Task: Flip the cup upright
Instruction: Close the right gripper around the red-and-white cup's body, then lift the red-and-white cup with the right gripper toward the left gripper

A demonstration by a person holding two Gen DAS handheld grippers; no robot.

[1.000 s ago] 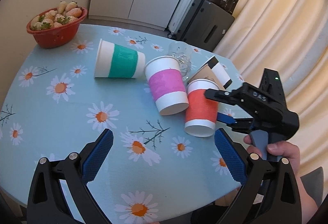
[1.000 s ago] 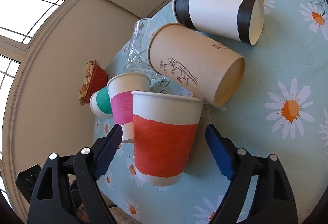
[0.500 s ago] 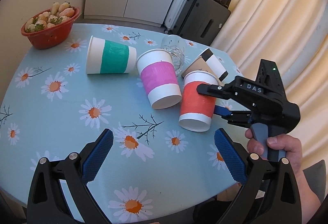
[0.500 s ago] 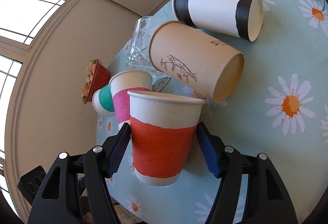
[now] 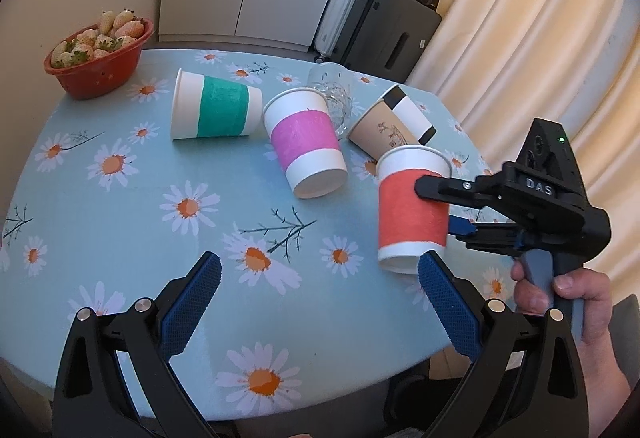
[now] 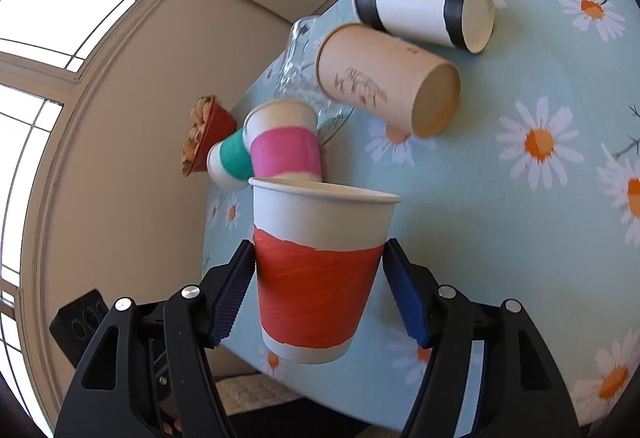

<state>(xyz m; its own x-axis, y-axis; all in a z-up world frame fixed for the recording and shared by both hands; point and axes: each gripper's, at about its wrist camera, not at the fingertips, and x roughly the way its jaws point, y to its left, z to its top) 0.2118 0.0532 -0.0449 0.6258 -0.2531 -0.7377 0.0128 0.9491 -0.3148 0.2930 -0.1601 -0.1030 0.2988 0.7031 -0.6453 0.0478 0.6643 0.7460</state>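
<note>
Right wrist view: right gripper (image 6: 320, 294) clamped on red cup (image 6: 316, 278), rim up, above table (image 6: 520, 238). Left gripper (image 5: 320, 302) spread wide, holding nothing.

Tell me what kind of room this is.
Most likely a lived-in home room: a table with a daisy-print tablecloth, a bowl of strawberries, suitcases against the wall and cream curtains.

I note a white cup (image 5: 412, 207) banded red-orange, others banded pink (image 5: 305, 141), green (image 5: 216, 110), black (image 6: 424, 7); tablecloth (image 5: 120, 222) pale blue, daisy-printed; the tan cup (image 6: 386, 79) apparently carries a sprig motif.
</note>
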